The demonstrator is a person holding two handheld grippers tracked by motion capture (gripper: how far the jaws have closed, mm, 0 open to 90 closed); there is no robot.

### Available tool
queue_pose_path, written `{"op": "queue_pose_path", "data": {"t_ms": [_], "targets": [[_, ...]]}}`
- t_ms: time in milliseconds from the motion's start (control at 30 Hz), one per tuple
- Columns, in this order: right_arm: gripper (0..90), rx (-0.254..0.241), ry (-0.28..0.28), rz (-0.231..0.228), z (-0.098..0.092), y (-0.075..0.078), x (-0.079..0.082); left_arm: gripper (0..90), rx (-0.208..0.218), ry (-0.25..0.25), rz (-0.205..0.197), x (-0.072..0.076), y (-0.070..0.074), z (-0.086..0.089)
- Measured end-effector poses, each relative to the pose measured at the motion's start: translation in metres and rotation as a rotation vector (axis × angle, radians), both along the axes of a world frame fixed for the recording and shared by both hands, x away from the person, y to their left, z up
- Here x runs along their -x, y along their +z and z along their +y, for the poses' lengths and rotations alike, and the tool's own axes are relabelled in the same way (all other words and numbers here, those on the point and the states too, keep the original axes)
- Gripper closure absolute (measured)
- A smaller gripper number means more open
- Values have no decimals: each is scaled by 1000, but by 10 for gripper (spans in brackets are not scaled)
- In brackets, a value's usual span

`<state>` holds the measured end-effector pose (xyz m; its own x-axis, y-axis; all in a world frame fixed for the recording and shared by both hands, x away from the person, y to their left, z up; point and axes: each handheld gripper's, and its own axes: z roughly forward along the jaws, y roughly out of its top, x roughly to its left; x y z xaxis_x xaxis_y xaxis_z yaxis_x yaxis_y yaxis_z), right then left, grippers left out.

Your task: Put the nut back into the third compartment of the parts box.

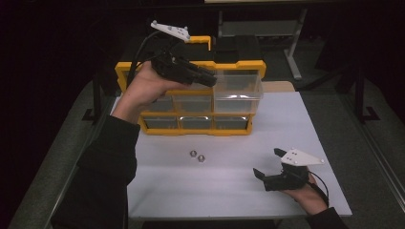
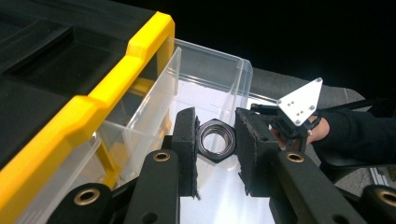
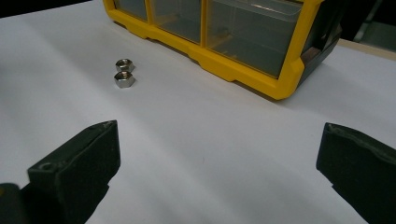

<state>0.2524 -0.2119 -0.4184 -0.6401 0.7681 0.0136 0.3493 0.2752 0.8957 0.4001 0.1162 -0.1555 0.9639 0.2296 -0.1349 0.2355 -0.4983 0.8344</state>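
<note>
1. Left tongs are clamping a large steel nut between their two black pads, which are pressing on the nut's opposite flats.
2. Seen along those tongs, the nut is standing on edge with its threaded hole facing the camera, hanging over the open clear drawer that is sticking out of the yellow and black parts box.
3. From the high view, the left tongs are hovering level with the top of the parts box, at the near rim of the pulled-out drawer on the box's upper right.
4. The person's left hand is gripping the body of those tongs, and a black sleeve is running down to the bottom edge.
5. Right tongs are sitting low over the near right part of the white desk, with their jaws spread wide and nothing between them.
6. Looking along the right tongs, bare desk is showing between the two black jaws.
7. Two smaller nuts are lying on the desk in front of the box, touching each other, well apart from both tongs.
8. In the right gripper view the same two nuts are resting near the box's lower row of shut drawers.
</note>
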Motion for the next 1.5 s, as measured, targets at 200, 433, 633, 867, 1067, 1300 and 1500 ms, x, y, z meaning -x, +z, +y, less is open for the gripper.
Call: {"op": "queue_pose_path", "data": {"t_ms": [200,433,633,867,1067,1300,1500], "targets": [[0,-4,-2,6,-1,0,0,705,-14,-3,-3,-3,1,-10],[0,-2,0,2,-1,1,0,705,-35,-7,-7,-7,-2,-22],[0,-4,-2,6,-2,1,1,704,-54,1,-11,-11,-5,-29],[0,-3,-4,5,-2,1,1,704,-93,11,-16,-16,-12,-36],[0,-6,-6,4,-3,1,1,703,-107,17,-4,-19,-16,-38],[0,-4,-7,4,-3,1,1,698,-130,7,1,-20,-19,-41],[0,-9,-7,-2,-3,3,2,680,-92,9,11,-22,-18,-40]]}}
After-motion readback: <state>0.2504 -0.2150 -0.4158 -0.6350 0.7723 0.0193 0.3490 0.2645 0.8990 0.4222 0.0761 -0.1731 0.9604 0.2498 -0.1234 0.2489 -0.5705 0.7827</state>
